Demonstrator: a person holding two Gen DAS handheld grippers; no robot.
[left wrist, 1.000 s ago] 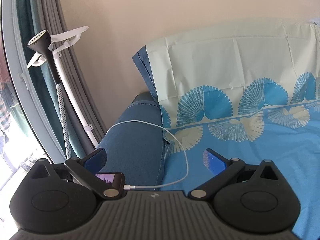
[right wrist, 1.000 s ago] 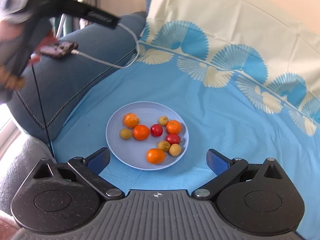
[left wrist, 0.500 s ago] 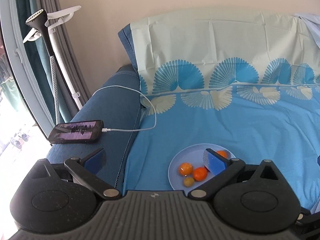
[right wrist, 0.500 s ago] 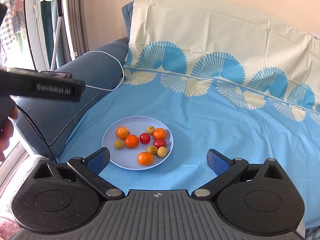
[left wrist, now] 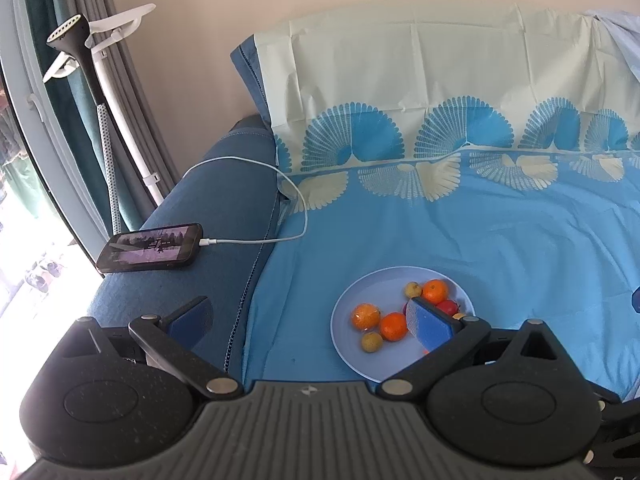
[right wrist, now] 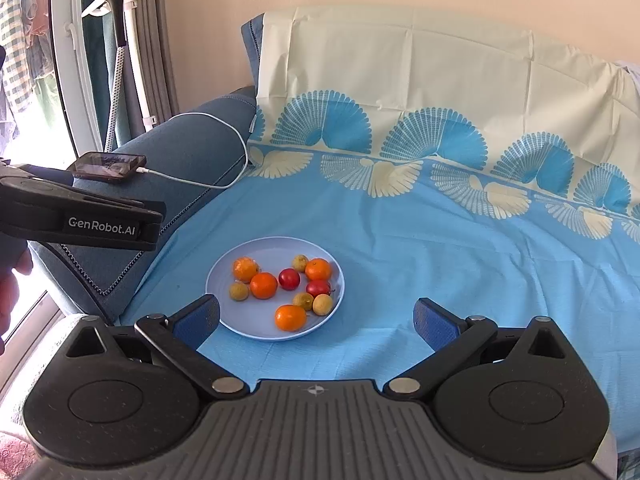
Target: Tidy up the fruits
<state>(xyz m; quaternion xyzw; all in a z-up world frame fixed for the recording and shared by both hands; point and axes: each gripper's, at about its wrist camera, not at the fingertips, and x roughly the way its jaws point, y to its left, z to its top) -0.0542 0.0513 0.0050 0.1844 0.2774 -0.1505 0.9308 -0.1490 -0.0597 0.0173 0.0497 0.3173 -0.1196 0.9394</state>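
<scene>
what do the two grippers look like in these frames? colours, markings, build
Both match: a ribbed grey body, two round black housings, black linkage arms with silver pivot pins, and blue-padded fingers. The right gripper carries a small compass-like mark on its ribbed body; the left gripper has the same. Seen side-on from the right wrist, the left unit reads "GenRobot.AI" in white. No cables visible on either.

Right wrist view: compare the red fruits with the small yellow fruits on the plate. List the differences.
Colour: the red fruits are glossy deep red; the small yellow fruits are dull yellow-brown.
Count: two red fruits, four yellow ones.
Placement: the red fruits sit near the plate's middle, between the oranges; the yellow fruits are scattered further out.
Shared: all are round, smaller than the oranges, and lie untouched on the plate.
</scene>
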